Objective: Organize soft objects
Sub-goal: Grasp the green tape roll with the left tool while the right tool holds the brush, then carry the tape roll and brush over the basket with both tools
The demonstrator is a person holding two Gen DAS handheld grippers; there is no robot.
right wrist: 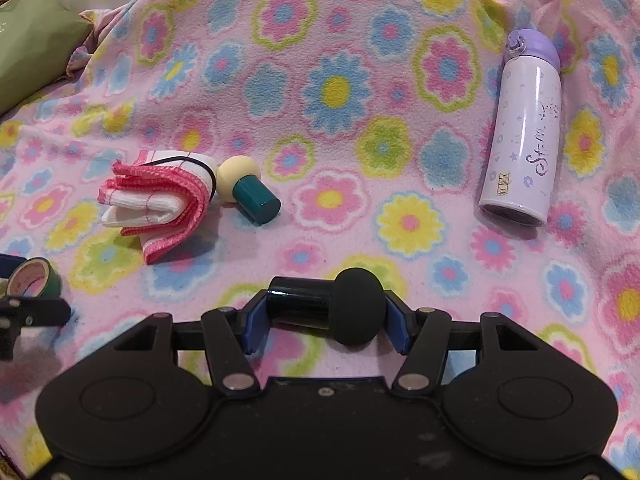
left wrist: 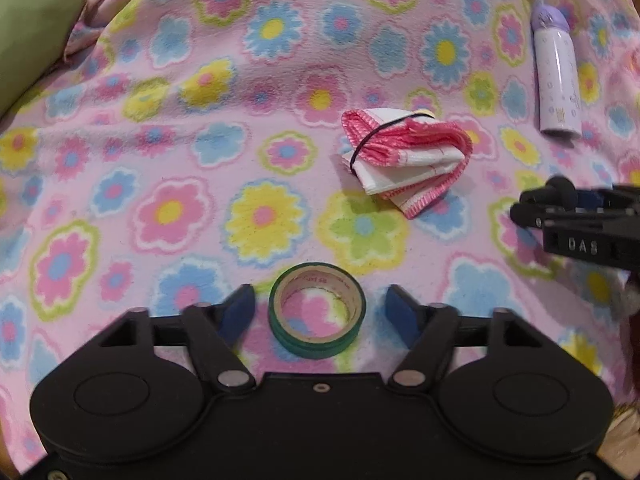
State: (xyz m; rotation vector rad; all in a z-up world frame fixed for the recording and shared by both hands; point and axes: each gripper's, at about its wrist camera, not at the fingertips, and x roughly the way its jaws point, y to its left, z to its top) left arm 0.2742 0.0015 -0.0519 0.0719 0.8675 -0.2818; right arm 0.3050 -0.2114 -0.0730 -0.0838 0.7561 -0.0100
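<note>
Green tape roll (left wrist: 317,316) lies between the left gripper's (left wrist: 318,314) untouching, apart jaws; the right gripper (right wrist: 324,314) squeezes a black sponge stick (right wrist: 332,306).

Two stampers (right wrist: 248,192), one cloth (left wrist: 400,156), tape (left wrist: 280,322), bottle (left wrist: 556,80)

Flowered blanket (right wrist: 340,92) bears cloth (right wrist: 156,204), bottle (right wrist: 520,140), tape (left wrist: 317,316).

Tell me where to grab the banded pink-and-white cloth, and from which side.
Grip the cloth across its thick folded middle, beside the black band, coming from above: it lies flat on the blanket, and loose corners would likely unfold.
</note>
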